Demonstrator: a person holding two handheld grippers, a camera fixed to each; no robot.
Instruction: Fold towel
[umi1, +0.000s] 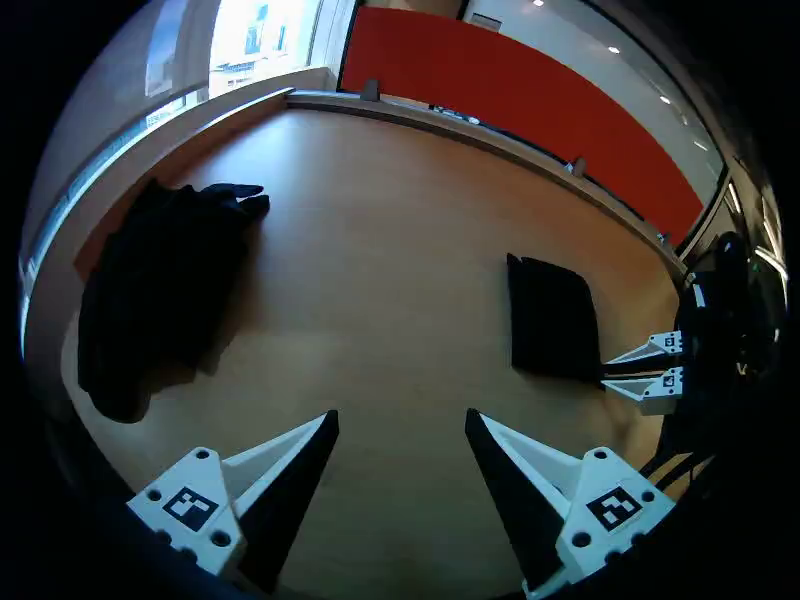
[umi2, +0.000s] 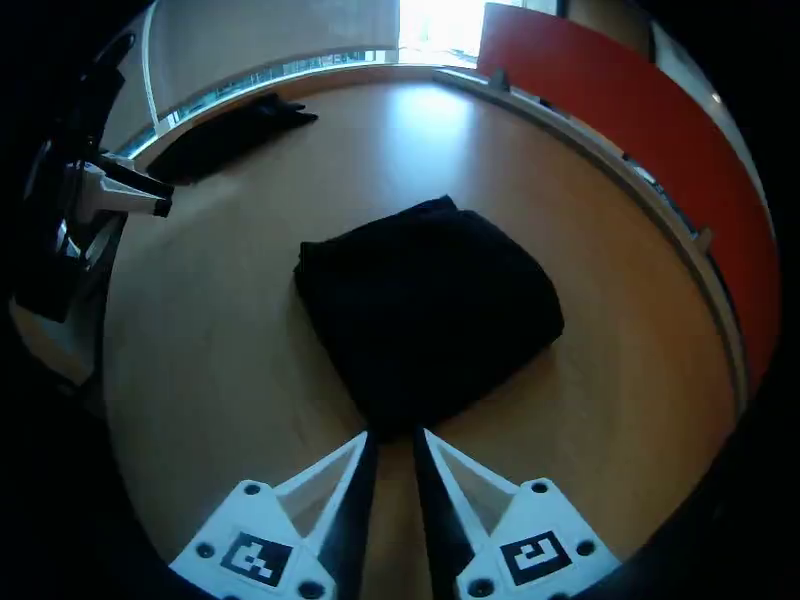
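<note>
Closest to the lens in the right gripper view, the right gripper points its two fingers at the near edge of the towel. They stand only narrowly apart, with bare wood showing through the slit, so nothing looks clamped. The towel lies in front of the tips as a compact black block, roughly rectangular, flat on the wooden table and well clear of its edges. By the look of it the folding of this piece is done or nearly so. The step in hand seems to be the finish: letting go and squaring up. If a last tidy is wanted, the next move calls for a light nudge or press along an edge without dragging the layers open. The right gripper is held low and level, aimed across the tabletop. The left gripper hovers well apart from the towel over bare table, fingers spread wide and holding nothing. Farther out, toward the window, a dark crumpled heap of cloth rests at the table's far side — possibly the next piece. A red wall panel runs behind the table.
</note>
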